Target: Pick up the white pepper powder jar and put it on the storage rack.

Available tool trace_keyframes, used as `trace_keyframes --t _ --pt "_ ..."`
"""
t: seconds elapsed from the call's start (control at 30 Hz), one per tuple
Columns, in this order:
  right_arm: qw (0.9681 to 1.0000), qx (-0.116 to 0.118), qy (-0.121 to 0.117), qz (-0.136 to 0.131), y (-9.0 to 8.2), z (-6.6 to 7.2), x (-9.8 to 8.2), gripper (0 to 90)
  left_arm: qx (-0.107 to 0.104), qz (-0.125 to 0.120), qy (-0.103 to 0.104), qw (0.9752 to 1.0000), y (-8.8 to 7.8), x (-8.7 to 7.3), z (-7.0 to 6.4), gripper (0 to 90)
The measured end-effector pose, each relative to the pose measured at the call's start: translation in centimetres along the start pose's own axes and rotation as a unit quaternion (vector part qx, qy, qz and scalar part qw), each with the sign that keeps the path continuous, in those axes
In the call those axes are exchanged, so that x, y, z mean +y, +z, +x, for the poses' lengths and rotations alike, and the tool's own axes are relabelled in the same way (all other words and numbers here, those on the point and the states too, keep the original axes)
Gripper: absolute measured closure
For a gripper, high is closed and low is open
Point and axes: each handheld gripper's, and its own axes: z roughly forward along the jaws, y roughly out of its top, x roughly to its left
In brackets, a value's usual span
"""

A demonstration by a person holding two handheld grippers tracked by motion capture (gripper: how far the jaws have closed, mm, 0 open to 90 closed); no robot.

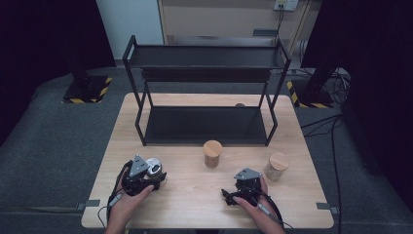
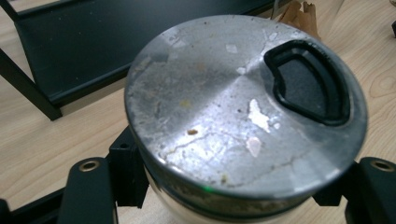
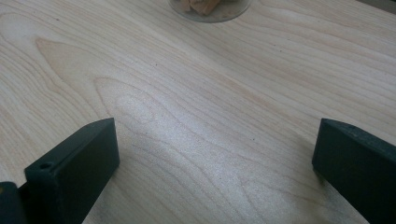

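Two wooden-lidded jars (image 1: pixel 212 153) (image 1: pixel 276 166) on table (image 1: pixel 195 200), one metal-lidded jar (image 2: pixel 243 107) clamped in left gripper (image 1: pixel 155 176), right gripper (image 1: pixel 228 196) jaws wide apart, empty, one black rack (image 1: pixel 207 73).

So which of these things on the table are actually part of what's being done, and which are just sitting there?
In use:
- metal-lidded jar, clamped in the left gripper
- black two-tier rack, probably where it is headed

Just nearby:
- right gripper, jaws apart over bare table
- middle jar with wooden lid
- right-hand jar with wooden lid
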Motion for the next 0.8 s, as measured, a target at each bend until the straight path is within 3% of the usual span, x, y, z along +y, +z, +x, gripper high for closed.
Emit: trace_keyframes --t 0.33,0.8 --pt "1.0000 0.000 0.000 0.000 0.0 0.0 0.0 0.7 0.001 0.005 0.013 0.9999 0.6 1.0 0.1 29.1" --pt "1.0000 0.000 0.000 0.000 0.0 0.0 0.0 0.7 0.010 0.007 0.008 0.9999 1.7 2.3 0.2 29.1"
